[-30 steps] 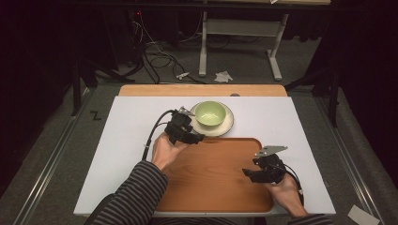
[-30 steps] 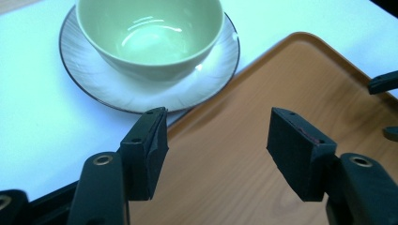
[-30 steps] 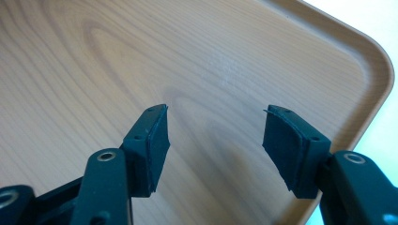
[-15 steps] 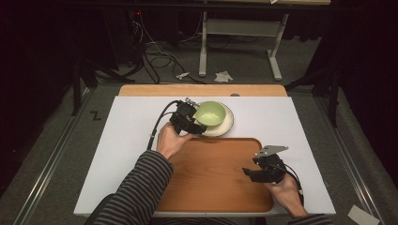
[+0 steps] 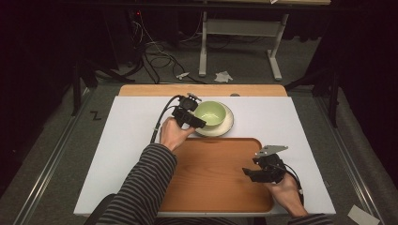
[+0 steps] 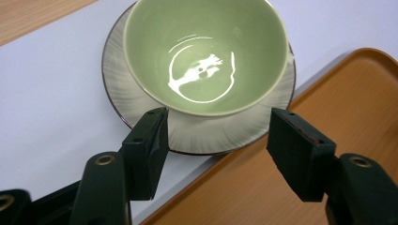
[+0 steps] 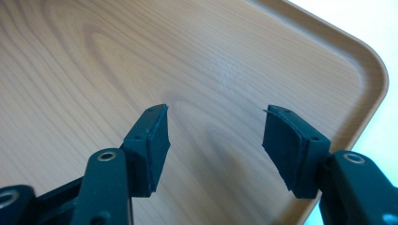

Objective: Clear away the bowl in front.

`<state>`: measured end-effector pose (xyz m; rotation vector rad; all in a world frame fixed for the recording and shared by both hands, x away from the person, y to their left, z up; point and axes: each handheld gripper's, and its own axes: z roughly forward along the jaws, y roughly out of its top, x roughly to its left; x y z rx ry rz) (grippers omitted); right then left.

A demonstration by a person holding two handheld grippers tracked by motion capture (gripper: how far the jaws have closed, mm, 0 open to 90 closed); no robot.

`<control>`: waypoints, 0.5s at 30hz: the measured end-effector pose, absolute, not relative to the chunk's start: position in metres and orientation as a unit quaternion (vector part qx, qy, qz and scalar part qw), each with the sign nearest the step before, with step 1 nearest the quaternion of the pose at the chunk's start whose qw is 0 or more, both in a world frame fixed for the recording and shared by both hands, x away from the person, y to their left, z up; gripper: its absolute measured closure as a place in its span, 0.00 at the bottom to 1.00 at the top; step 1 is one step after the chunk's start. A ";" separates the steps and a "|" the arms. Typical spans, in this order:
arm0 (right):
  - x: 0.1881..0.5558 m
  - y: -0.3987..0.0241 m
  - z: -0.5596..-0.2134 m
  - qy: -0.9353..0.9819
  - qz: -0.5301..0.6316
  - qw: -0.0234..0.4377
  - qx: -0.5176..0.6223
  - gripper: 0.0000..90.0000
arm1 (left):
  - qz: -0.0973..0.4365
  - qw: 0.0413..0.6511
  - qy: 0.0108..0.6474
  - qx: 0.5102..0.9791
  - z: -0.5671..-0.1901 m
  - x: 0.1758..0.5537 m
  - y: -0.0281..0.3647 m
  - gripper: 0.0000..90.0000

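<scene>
The green bowl (image 5: 210,113) sits on a pale saucer (image 5: 224,127) on the white desk (image 5: 131,140), just beyond the far rim of the wooden tray (image 5: 216,178) and a little left of its middle. The left gripper (image 5: 196,118) is right at the bowl's near-left side, its cable looping back over the desk. In the left gripper view the bowl (image 6: 206,51) lies straight ahead of the two black jaws, and the saucer's (image 6: 206,136) near edge runs between the two pads (image 6: 150,140). The jaws stand wide, nothing pressed between them; they have just widened a touch more, and the saucer rim in the gap is untouched as far as I can see.

The bowl is round, so no axis favours one angle; what matters is that its near wall sits just beyond the jaw tips and higher than the saucer rim. To my eye, the gripper would need to go a little forward to take either.

The right gripper (image 5: 256,172) hovers over the tray's right part, well apart from the bowl, jaws spread and empty above bare wood (image 7: 141,61). The left hand is plainly the nearer one.
</scene>
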<state>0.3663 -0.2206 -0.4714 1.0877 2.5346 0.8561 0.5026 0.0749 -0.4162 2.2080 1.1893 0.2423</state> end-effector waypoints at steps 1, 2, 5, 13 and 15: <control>0.366 -0.221 -0.471 0.872 0.292 0.128 0.371 0.47 | 0.093 0.305 0.450 0.834 -0.416 0.504 0.075 0.43; 0.366 -0.220 -0.471 0.872 0.292 0.128 0.371 0.47 | 0.093 0.305 0.451 0.833 -0.416 0.506 0.075 0.43; 0.365 -0.220 -0.471 0.872 0.294 0.127 0.369 0.47 | 0.093 0.305 0.454 0.832 -0.416 0.511 0.075 0.43; 0.366 -0.220 -0.471 0.870 0.297 0.127 0.373 0.47 | 0.098 0.299 0.469 0.825 -0.417 0.525 0.073 0.42; 0.365 -0.220 -0.471 0.871 0.297 0.126 0.371 0.47 | 0.099 0.296 0.477 0.821 -0.420 0.530 0.073 0.42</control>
